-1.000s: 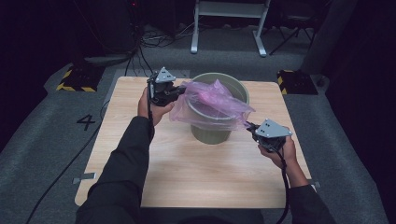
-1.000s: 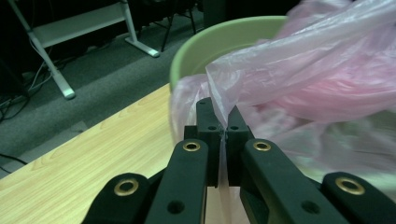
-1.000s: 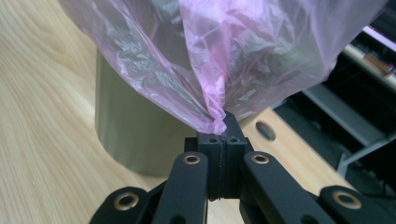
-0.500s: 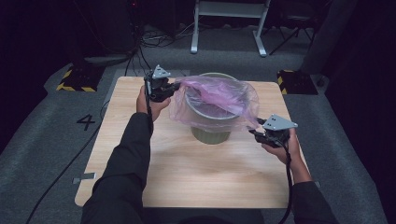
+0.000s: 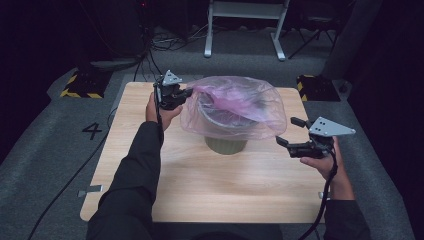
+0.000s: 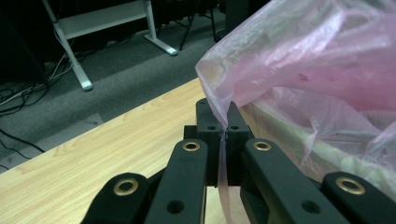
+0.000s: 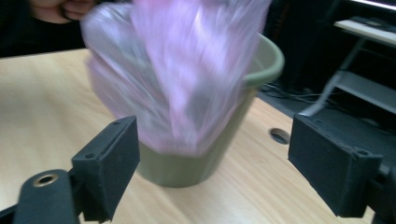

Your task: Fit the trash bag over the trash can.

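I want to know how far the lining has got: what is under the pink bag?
A green bin on the table; its base and part of its rim show. The pink bag covers the inside.

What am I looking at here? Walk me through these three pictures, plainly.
There is no robot here: a person holds a hand tool with two jaws, a gripper, in each hand. The high view looks down from above the person's side of a wooden table. On it stands a green bin with a pink plastic bag draped over its rim. The other two pictures come from cameras riding on the grippers, looking along their black jaws. In the left gripper view, the left gripper is shut on the bag's edge, pinching the thin film. In the right gripper view, the right gripper stands open and holds nothing; its jaws have just been opening, and the bin and bag sit beyond them, blurred.
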